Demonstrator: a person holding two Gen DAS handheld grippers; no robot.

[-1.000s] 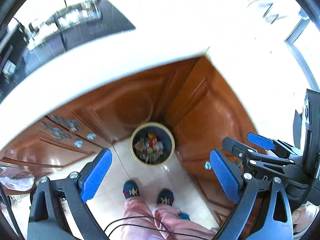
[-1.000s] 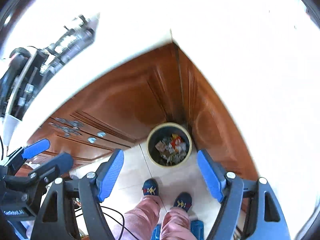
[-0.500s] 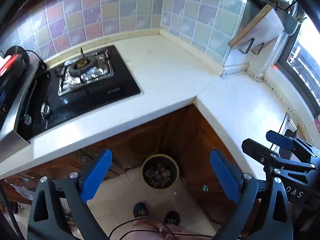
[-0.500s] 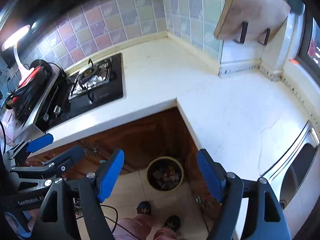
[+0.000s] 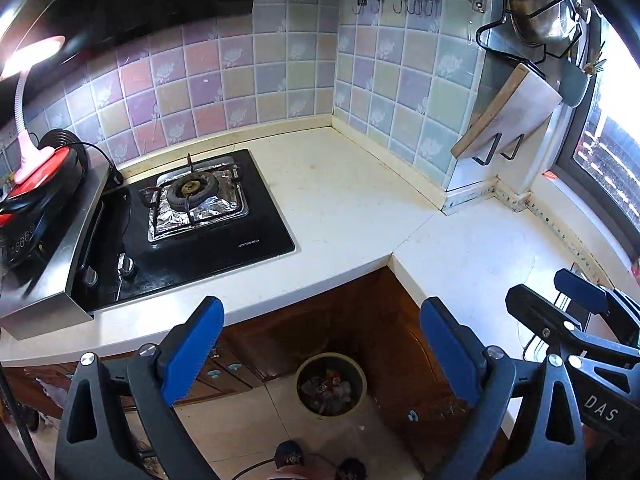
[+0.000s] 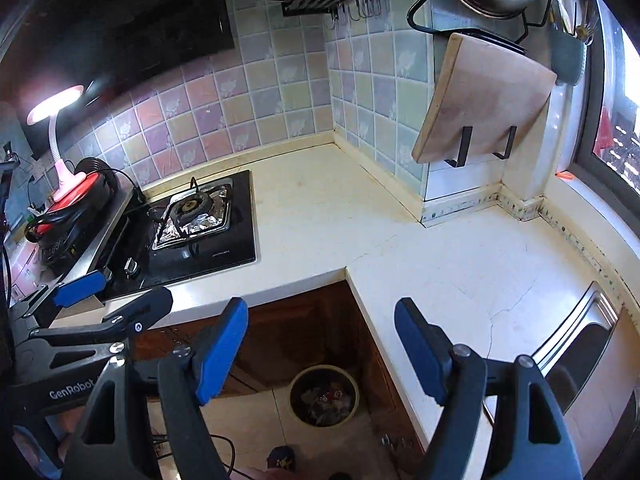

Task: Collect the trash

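Left wrist view: left gripper (image 5: 320, 344) spread wide, nothing between the blue pads (image 5: 192, 350). Trash bin (image 5: 331, 390) far below on the floor tiles, framed in the gap between the jaws, slightly nearer the right-hand pad, filled with crumpled scraps. White countertop (image 5: 352, 200) beyond and above the fingertips, wrapping an inner corner; gas hob (image 5: 196, 204) with foil-lined burner past the left-hand pad. Right gripper (image 5: 576, 308) visible off to the right side.

Right wrist view: right gripper (image 6: 320, 348) likewise gaping, empty. Same trash bin (image 6: 324, 396) low between the jaws, roughly centred, tucked against the brown cabinet doors (image 6: 296, 332). Cutting board (image 6: 484, 100) hanging on the wall above the right-hand pad. Shoe tip (image 6: 282, 458) at the bottom edge below the bin.
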